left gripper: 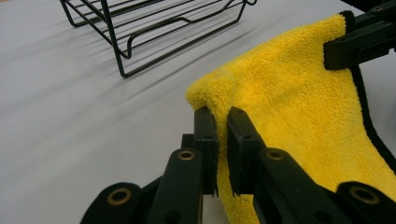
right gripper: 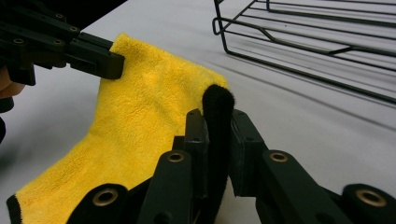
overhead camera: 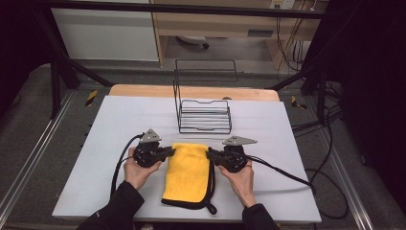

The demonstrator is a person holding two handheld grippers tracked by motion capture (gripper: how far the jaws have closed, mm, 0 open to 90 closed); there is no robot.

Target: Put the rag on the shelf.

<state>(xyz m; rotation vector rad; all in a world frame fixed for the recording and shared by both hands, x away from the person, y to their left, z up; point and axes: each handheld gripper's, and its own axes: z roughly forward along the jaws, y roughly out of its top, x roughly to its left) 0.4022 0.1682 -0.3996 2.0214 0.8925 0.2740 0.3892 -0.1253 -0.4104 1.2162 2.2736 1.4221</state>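
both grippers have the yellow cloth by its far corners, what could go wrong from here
1. The left gripper pinches only a thin bit of the yellow cloth at its corner; the cloth might slip out as it lifts.
2. The right gripper grips mostly the black edging, so that corner could pull free too.
3. The wire rack stands just beyond the cloth; a forward swing might snag the cloth or its black loop on the wires.
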